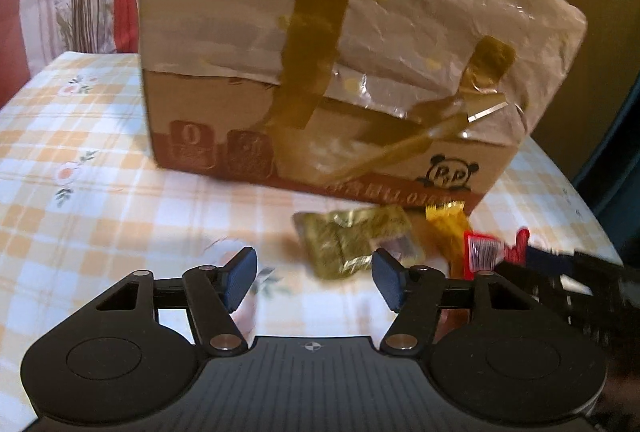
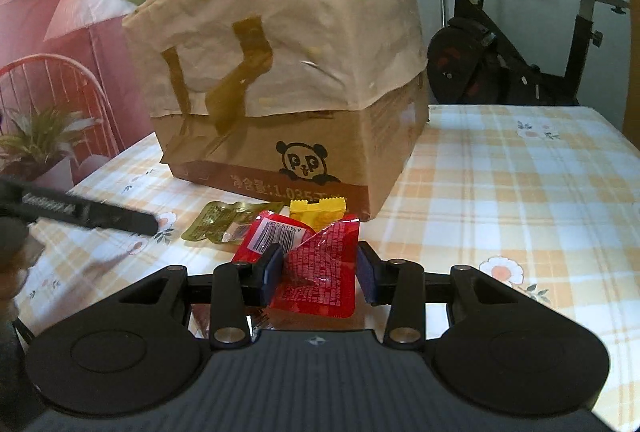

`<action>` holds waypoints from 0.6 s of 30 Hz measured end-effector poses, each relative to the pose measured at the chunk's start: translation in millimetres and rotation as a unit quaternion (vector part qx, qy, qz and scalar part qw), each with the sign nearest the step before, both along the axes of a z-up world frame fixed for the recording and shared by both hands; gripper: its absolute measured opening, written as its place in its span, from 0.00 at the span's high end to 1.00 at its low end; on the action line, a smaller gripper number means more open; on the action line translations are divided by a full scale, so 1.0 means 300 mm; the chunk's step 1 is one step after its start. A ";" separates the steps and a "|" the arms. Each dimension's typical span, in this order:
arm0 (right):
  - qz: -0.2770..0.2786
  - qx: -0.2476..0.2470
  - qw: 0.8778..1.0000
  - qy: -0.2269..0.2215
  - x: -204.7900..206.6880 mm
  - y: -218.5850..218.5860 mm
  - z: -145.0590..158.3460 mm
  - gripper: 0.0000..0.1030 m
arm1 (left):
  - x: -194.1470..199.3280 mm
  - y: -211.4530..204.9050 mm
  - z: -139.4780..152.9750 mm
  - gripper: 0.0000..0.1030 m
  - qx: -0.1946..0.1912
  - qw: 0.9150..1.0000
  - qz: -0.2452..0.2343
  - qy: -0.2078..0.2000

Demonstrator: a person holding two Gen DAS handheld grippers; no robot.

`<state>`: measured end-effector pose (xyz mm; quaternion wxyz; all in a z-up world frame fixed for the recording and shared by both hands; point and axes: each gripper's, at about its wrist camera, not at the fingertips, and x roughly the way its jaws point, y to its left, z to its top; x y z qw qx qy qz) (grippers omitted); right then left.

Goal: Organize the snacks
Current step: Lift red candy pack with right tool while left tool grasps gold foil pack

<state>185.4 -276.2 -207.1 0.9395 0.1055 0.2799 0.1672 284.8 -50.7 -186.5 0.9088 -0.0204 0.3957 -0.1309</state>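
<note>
Right gripper (image 2: 318, 268) is clamped on a red snack packet (image 2: 316, 272) at center frame, packet pinched between both pads, low over the checked tablecloth (image 2: 500, 184). Left gripper (image 1: 314, 278) is released with nothing between the pads; an olive-gold packet (image 1: 352, 240) lies just above and between its fingertips. A yellow packet (image 2: 316, 212) sits against the cardboard box (image 2: 288, 80) behind.

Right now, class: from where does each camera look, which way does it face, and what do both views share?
Left wrist: on the left gripper, facing down-forward at the cardboard box and green packet; its own open fingers show.
Right wrist: on the right gripper, facing the box's panda corner; its fingers hold the red packet.
Shared: box, both packets, checked tablecloth.
</note>
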 end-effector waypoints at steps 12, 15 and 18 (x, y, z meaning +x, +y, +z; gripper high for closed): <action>-0.009 0.034 0.999 -0.005 -0.004 -0.032 -0.006 0.59 | 0.074 -0.169 -0.077 0.38 0.059 0.998 -0.008 -0.001; -0.004 0.033 0.999 -0.004 -0.002 -0.028 -0.006 0.59 | 0.066 -0.194 -0.092 0.37 0.084 0.996 -0.011 -0.014; -0.001 0.031 0.999 -0.006 -0.003 -0.024 -0.007 0.59 | 0.054 -0.211 -0.095 0.51 0.094 0.995 -0.021 -0.021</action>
